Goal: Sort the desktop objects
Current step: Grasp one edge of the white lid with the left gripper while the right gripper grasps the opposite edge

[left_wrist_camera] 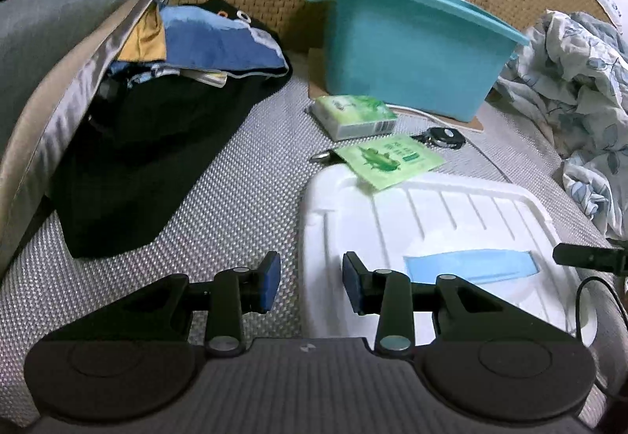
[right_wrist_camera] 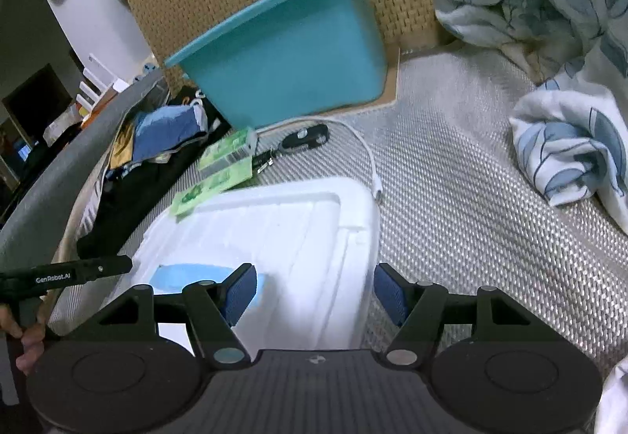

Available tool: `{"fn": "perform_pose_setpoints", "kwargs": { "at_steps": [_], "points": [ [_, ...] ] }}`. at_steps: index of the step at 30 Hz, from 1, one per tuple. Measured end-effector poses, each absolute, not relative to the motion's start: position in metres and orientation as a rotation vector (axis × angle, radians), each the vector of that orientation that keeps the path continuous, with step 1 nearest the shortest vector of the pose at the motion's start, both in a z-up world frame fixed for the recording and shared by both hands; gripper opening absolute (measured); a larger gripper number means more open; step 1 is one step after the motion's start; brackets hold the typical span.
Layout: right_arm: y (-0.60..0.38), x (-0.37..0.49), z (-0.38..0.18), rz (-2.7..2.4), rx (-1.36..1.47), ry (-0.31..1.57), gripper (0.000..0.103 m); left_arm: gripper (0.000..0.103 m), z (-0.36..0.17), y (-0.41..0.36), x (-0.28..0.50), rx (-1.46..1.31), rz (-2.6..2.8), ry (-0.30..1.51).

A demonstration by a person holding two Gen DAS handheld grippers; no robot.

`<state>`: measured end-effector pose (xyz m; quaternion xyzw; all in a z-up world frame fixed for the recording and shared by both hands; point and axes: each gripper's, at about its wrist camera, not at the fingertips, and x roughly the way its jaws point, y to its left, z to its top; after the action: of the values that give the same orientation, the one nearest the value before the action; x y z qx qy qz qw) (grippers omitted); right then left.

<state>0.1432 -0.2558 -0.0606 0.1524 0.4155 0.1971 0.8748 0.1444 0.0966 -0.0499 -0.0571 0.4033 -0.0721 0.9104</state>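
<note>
White lid (left_wrist_camera: 451,214) fills near centre under both grippers. Bare woven mat (right_wrist_camera: 471,206) open to its right, up to crumpled floral sheet (right_wrist_camera: 569,143). Left strip of mat hemmed by black cloth pile (left_wrist_camera: 129,167) and grey pillow (left_wrist_camera: 51,41). Teal bin (left_wrist_camera: 412,41) blocks back; tissue pack (left_wrist_camera: 353,112), green sachet (left_wrist_camera: 388,159), key fob (left_wrist_camera: 443,137), white cable (right_wrist_camera: 369,155) clutter gap before it.

The left tongs (left_wrist_camera: 311,287) are held angled downward with the blue pads (left_wrist_camera: 271,283) set a narrow gap apart and nothing gripped between them. The right tongs (right_wrist_camera: 314,294) are likewise tilted down, spread wider and empty. A hand (right_wrist_camera: 27,340) is seen wrapped around the left tool's handle.
</note>
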Motion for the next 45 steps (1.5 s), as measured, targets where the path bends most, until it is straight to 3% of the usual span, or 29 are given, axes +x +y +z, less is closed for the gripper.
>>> {"fn": "perform_pose_setpoints", "kwargs": {
  "at_steps": [8,15,27,31,36,45],
  "points": [
    [-0.266,0.148,-0.067,0.446,0.376,0.901,0.071,0.041,-0.056,0.098,0.151,-0.179,-0.173,0.846],
    [-0.296,0.161,-0.077,0.483,0.621,0.948,0.071,0.044,-0.058,0.100,0.156,-0.212,-0.215,0.866],
    [-0.292,0.160,-0.078,0.511,0.619,0.933,0.071,0.043,-0.059,0.109,0.149,-0.264,-0.247,0.852],
    [-0.279,0.154,-0.072,0.471,0.452,0.916,0.055,0.043,-0.059,0.104,0.144,-0.213,-0.245,0.847],
    [-0.286,0.155,-0.074,0.437,0.477,0.919,0.040,0.033,-0.058,0.110,0.140,-0.238,-0.232,0.831],
    [-0.281,0.148,-0.066,0.439,0.434,0.858,0.039,0.032,-0.048,0.101,0.123,-0.167,-0.200,0.751]
  ]
}}
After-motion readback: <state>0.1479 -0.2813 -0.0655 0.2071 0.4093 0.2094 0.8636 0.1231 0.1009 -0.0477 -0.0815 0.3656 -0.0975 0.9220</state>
